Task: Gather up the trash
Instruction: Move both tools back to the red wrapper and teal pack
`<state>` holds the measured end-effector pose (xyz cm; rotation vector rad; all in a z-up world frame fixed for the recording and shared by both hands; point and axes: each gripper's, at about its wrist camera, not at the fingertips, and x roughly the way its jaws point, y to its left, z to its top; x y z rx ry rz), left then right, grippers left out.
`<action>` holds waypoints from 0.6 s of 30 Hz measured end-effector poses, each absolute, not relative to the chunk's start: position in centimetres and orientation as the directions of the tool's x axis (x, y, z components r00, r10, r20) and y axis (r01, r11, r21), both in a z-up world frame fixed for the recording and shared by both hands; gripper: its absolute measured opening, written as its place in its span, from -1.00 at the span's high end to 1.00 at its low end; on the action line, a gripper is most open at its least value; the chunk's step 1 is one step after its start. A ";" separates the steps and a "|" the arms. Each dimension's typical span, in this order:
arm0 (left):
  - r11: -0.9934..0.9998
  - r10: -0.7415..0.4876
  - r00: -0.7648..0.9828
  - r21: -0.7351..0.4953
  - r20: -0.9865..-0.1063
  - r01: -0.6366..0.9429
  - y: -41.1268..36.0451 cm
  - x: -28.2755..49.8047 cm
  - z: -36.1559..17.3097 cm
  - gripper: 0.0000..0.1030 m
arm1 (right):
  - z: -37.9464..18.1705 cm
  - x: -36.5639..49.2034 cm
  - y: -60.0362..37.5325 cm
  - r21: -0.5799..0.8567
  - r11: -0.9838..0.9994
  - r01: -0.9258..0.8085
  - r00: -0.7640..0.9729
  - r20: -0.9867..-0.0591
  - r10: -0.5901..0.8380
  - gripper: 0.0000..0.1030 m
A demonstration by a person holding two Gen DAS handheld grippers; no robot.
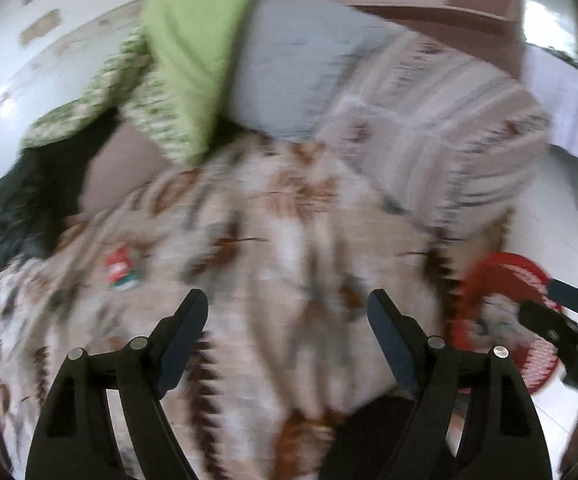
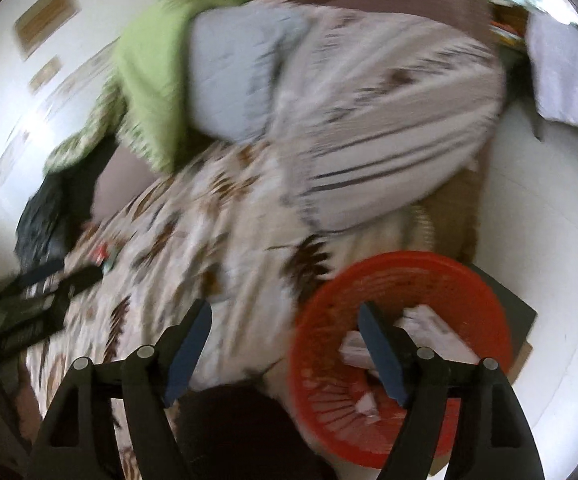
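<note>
Left claw (image 1: 289,304) hovering over patterned bedspread (image 1: 273,216), jaws spread apart, gripping nothing. Red-green wrapper (image 1: 122,271) lying on bedspread ahead-left of left claw, well apart. Right claw (image 2: 285,314) also gaping wide, empty, hanging over bed edge with right finger above red mesh basket (image 2: 373,292). White paper scraps (image 2: 429,322) sitting inside basket. Green pillow (image 1: 193,48) and grey pillow (image 1: 289,64) lying far ahead. Both views motion-blurred.

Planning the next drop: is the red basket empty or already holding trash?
Holding trash: the red basket contains pale crumpled pieces; what they are is blurred.
</note>
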<state>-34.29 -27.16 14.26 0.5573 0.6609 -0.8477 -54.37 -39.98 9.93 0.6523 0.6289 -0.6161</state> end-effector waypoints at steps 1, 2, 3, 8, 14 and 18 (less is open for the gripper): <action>0.562 -0.478 0.504 0.191 -0.720 0.805 -26.7 -33.3 14.2 -0.57 | 10.0 -53.1 -39.3 0.345 0.662 0.665 0.655 -0.695 -0.297 -0.54; 0.585 -0.457 0.522 0.198 -0.720 0.786 -26.0 -31.8 14.1 -0.57 | 10.0 -52.6 -38.9 0.342 0.673 0.655 0.658 -0.696 -0.287 -0.54; 0.603 -0.444 0.533 0.200 -0.721 0.772 -25.4 -30.7 14.1 -0.57 | 10.0 -51.6 -38.4 0.341 0.687 0.642 0.662 -0.698 -0.272 -0.54; 0.691 -0.382 0.541 0.157 -0.749 0.706 -22.0 -23.3 14.1 -0.60 | 9.9 -46.4 -36.4 0.358 0.754 0.551 0.688 -0.705 -0.168 -0.54; 0.764 -0.292 0.601 0.197 -0.744 0.615 -19.9 -13.7 13.4 -0.74 | 9.0 -40.3 -33.5 0.364 0.818 0.446 0.693 -0.719 -0.058 -0.54; 0.793 -0.273 0.536 0.128 -0.799 0.595 -20.5 -6.5 10.8 -0.74 | 7.3 -36.9 -32.2 0.365 0.843 0.396 0.669 -0.744 0.008 -0.54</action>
